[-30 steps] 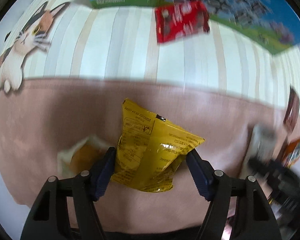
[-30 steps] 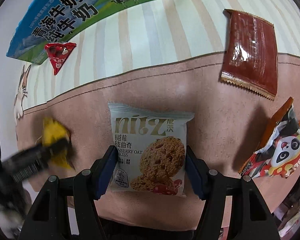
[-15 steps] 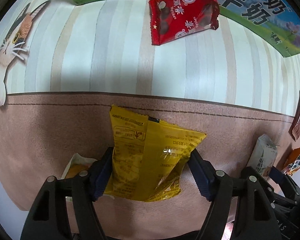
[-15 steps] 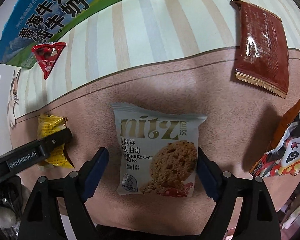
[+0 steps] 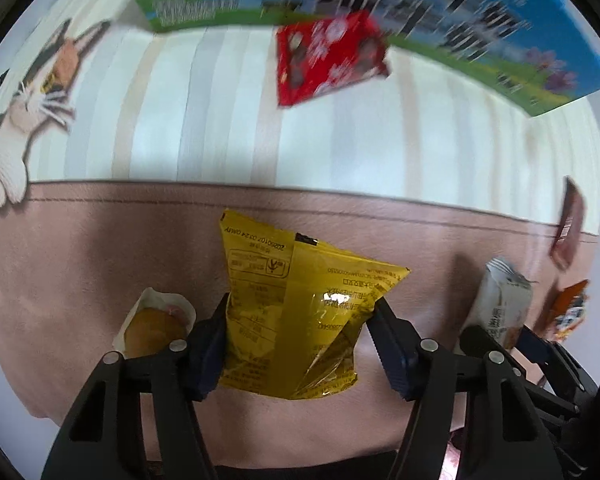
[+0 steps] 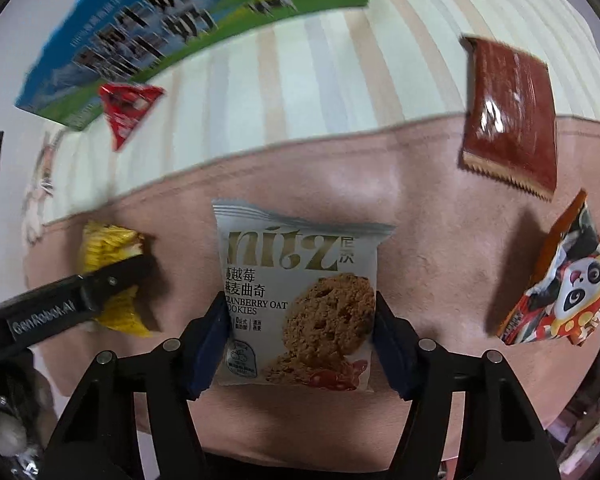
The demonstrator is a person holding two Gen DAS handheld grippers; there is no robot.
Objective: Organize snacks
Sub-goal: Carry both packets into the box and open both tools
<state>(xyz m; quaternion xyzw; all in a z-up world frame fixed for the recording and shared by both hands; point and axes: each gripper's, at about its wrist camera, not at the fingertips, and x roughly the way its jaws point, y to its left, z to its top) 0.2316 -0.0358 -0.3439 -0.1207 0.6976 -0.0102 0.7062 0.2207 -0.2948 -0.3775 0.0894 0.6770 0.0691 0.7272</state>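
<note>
A yellow snack bag (image 5: 288,280) lies back side up on the pink band of the tablecloth (image 5: 80,256). My left gripper (image 5: 300,312) points down over it, and its closing jaws press both sides of the bag. A silver cranberry oat cookie packet (image 6: 296,280) sits between the blue pads of my right gripper (image 6: 298,312), whose jaws are also closing and touch its two edges. The right wrist view shows the yellow bag (image 6: 108,240) at the left under a black finger (image 6: 100,284). The cookie packet (image 5: 500,304) stands at the right of the left wrist view.
A blue and green milk carton box (image 5: 480,24) lies at the far edge with a red snack packet (image 5: 328,56) by it. A bun in a white wrapper (image 5: 156,328) lies left of the yellow bag. A brown packet (image 6: 508,112) and an orange panda packet (image 6: 564,280) lie at the right.
The right jaws stood wider around the cookie packet half a second ago and have come back in against it. The left jaws have narrowed on the yellow bag. Both views have shifted sideways.
</note>
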